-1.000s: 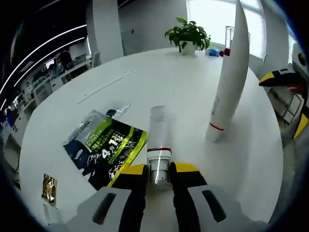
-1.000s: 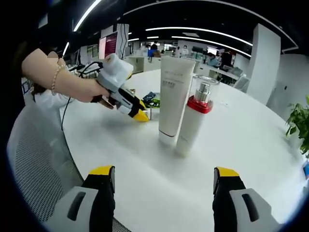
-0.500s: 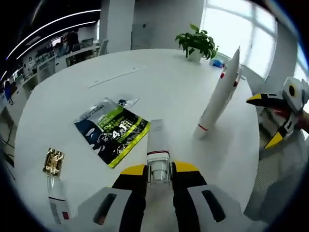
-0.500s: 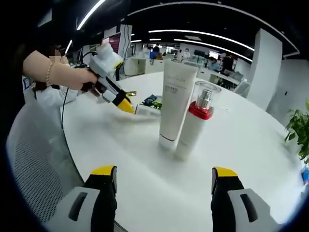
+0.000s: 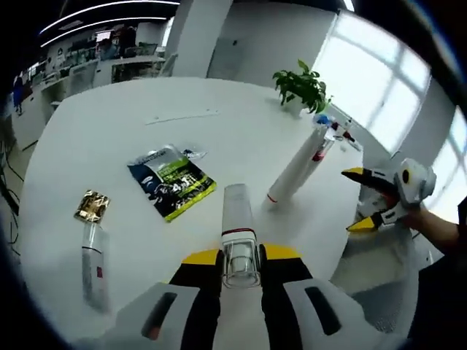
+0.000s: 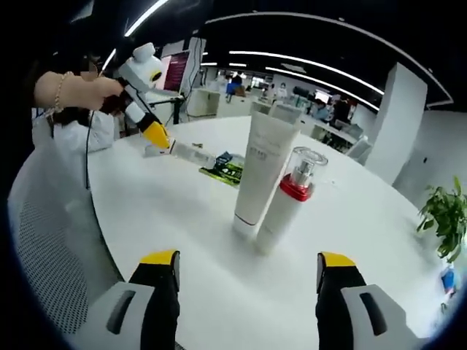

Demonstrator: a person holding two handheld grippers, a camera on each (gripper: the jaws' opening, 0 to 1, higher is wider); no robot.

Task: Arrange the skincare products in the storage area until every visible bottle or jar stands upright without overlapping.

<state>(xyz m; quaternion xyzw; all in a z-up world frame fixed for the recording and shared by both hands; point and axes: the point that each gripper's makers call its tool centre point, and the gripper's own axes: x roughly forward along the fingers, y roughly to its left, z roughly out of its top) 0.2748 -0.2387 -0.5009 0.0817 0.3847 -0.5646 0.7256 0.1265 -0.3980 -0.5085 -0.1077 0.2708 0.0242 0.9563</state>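
While left claw (image 5: 241,261) clamps slim bottle (image 5: 238,227) by cap, right claw (image 6: 248,273) gapes, w/ tube (image 6: 260,171) ahead.

White squeeze tube (image 6: 259,170) and red-collared clear-capped pump bottle (image 6: 286,202) are seen upright, touching; clear-capped white bottle (image 5: 238,234) is held horizontal above the table.

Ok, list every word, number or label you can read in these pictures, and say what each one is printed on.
"4" and "1": large white figures on the green and dark sachet; its other print is too blurred to read.
White tube: grey lettering, too blurred to read.
Bottle with the red collar: no readable text.
Bottle in the left gripper: no readable text.
Small tube lying by the gold packet: red mark, unreadable.
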